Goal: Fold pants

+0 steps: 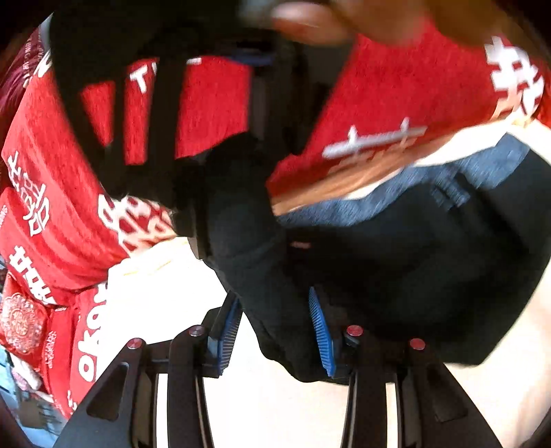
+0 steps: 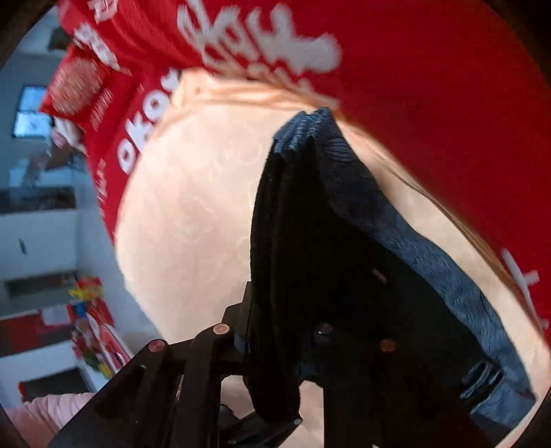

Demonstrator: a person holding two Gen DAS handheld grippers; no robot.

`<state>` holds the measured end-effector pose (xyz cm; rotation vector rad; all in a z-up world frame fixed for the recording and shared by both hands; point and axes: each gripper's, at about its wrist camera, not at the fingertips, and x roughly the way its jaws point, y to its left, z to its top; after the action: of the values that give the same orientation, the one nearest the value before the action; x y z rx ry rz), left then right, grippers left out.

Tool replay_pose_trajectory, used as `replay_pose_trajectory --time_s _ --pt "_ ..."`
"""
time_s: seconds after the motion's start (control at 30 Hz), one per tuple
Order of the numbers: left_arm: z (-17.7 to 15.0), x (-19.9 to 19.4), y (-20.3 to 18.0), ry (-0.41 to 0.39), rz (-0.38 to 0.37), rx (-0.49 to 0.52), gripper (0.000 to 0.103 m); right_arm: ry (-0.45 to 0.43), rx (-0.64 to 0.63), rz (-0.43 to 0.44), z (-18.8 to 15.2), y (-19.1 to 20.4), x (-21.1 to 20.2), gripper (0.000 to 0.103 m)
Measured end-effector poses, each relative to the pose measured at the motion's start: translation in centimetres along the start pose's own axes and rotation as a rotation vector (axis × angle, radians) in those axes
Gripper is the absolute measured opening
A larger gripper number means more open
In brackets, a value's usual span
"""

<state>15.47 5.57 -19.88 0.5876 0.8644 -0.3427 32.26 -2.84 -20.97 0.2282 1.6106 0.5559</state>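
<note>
On my left wrist camera, the left claw (image 1: 275,331) is pinching a thick fold of the dark navy fabric pants (image 1: 396,262), its blue ribbed pads (image 1: 320,331) pressing the cloth from both sides. From that pinch the garment runs up and to the right across the frame, its long axis slanting that way, with the lighter blue-grey waistband (image 1: 430,179) along its upper edge. It lies over a pale cream worktop (image 1: 165,296), part of it lifted where I hold it. Above it in the frame I see the right-hand tool's black frame, blurred, and a hand (image 1: 310,20) at the top edge.

On my right wrist camera, the right claw (image 2: 286,358) is closed on a hanging fold of the same pants (image 2: 303,241); the cloth drapes over the fingers and hides the pads, so I read the grip from the bunched fabric between the black arms. Here the waistband (image 2: 413,241) slants from upper centre to lower right. The worktop (image 2: 193,206) shows pale behind.

A red cloth with white lettering (image 2: 413,86) borders the worktop in both views. Both frames are motion-blurred.
</note>
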Motion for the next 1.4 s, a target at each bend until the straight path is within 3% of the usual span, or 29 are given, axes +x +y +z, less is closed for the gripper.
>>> replay_pose_trajectory --time_s 0.2,0.33,0.5,0.6,0.77,1.07,1.23,1.4 --pt "3.9 -4.5 -2.2 -0.071 -0.089 -0.015 0.040 -0.164 0.056 0.140 -5.0 -3.6 -7.2 0.018" --pt "6.7 -7.1 -4.8 -0.099 -0.193 -0.032 0.040 -0.266 0.105 0.189 -8.9 -6.5 -11.8 0.018" --pt "9.5 -9.4 -10.6 -0.108 -0.329 -0.002 0.040 -0.389 0.207 0.221 -15.8 -12.1 -16.3 0.018" --pt "10.2 -9.8 -15.4 -0.108 -0.351 0.072 0.040 -0.436 0.264 0.237 -19.5 -15.6 -17.8 0.018" --pt "10.3 -7.8 -21.1 -0.055 -0.375 0.139 0.040 -0.472 0.374 0.238 -24.7 -21.7 -17.5 0.018" --pt "8.9 -3.6 -28.1 0.054 -0.349 0.245 0.040 -0.482 0.543 0.259 -29.4 -29.5 -13.1 0.018" --pt "8.4 -3.2 -29.1 0.059 -0.314 0.284 0.040 -0.464 0.588 0.246 -29.9 -30.5 -11.3 0.018" --pt "9.2 -4.3 -28.4 0.046 -0.340 0.272 0.045 -0.503 0.591 0.340 -30.0 -29.5 -12.3 0.014"
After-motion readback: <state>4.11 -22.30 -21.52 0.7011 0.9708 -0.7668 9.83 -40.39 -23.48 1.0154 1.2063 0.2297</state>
